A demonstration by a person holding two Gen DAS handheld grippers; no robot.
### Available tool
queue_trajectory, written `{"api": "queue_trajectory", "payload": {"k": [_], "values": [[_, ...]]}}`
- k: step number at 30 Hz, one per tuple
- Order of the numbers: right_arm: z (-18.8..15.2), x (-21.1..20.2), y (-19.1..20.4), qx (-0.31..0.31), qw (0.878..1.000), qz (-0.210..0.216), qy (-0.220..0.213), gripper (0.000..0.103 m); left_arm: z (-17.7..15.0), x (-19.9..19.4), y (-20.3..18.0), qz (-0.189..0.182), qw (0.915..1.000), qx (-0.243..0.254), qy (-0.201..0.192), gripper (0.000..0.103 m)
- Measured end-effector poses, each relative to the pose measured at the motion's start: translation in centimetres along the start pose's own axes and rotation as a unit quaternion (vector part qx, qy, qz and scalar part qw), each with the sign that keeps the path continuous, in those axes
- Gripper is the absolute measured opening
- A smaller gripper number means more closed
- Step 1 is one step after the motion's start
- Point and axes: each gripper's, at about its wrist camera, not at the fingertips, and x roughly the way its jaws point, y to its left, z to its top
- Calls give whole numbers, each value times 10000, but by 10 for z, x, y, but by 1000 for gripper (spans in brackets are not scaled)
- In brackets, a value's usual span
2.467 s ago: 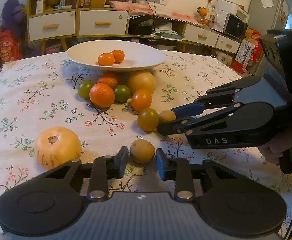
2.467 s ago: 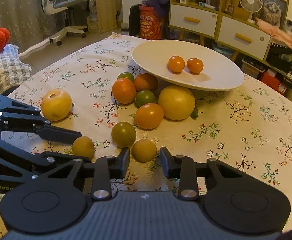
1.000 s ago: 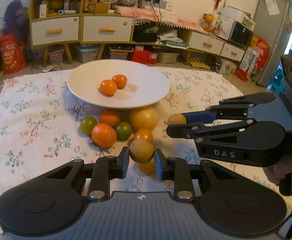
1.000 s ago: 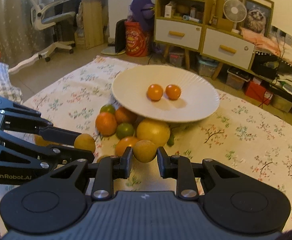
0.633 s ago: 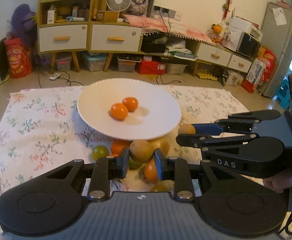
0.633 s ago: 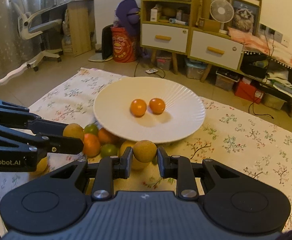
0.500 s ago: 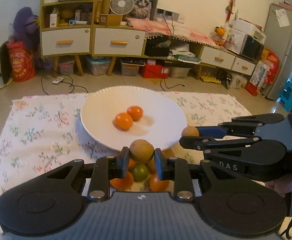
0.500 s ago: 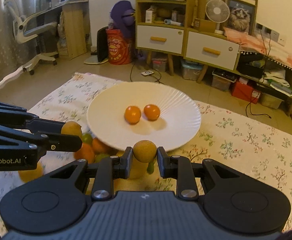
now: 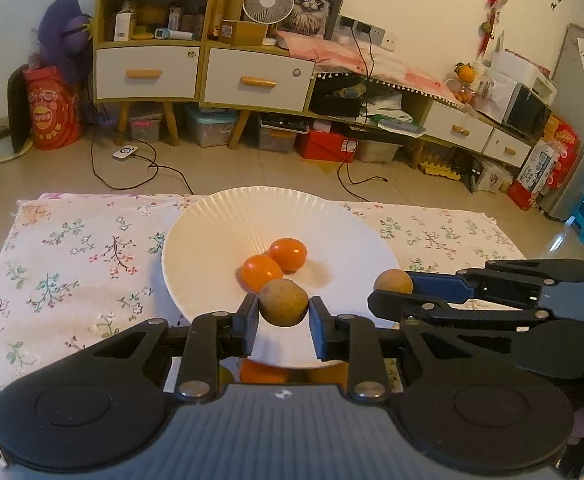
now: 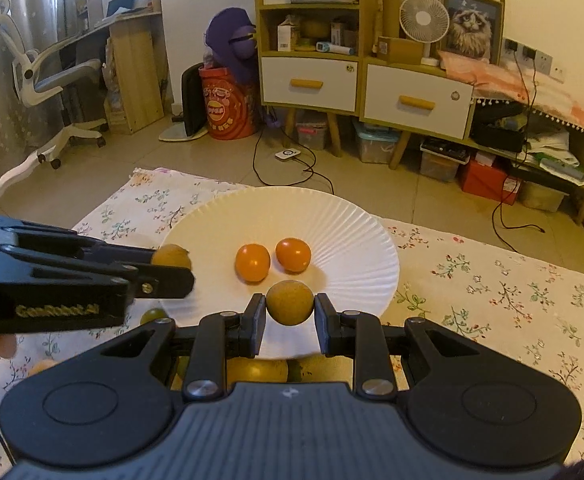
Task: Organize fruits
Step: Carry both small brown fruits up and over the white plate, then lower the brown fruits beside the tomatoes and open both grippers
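A white ribbed plate (image 9: 212,248) (image 10: 339,224) sits on the floral tablecloth and holds two orange tomatoes (image 9: 274,265) (image 10: 272,260). My left gripper (image 9: 284,310) is shut on a small brownish-yellow fruit (image 9: 284,307) above the plate's near rim. My right gripper (image 10: 290,308) is shut on a similar small yellow fruit (image 10: 290,303), also over the near rim. Each gripper shows in the other's view with its fruit: the right one (image 9: 389,282) at the plate's right edge, the left one (image 10: 172,258) at its left edge.
Several more fruits lie on the cloth just before the plate, mostly hidden under the grippers: orange and yellow ones (image 9: 262,372) (image 10: 258,370) and a green one (image 10: 154,315). Beyond the table's far edge are the floor, cables and cabinets (image 9: 204,76).
Both grippers shut on small fruits on the cloth, lifted them, and have moved forward to over the plate's near rim.
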Motion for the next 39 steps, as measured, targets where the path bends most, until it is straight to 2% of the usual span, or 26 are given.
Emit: {"api": "queue_trajectory", "payload": {"k": [12, 18, 26, 39], "values": [[-2, 20, -12, 22, 9998, -98, 160, 23, 0, 25, 9, -113, 9996, -124, 207, 1], [-2, 24, -13, -6, 9999, -3, 151, 23, -1, 34, 14, -156, 9994, -157, 267, 1], [-4, 34, -13, -198, 9993, -6, 305, 23, -3, 40, 7, -170, 9995, 67, 276, 1], [-5, 34, -17, -164, 9995, 29, 283, 24, -3, 42, 7, -207, 9993, 131, 275, 2]]}}
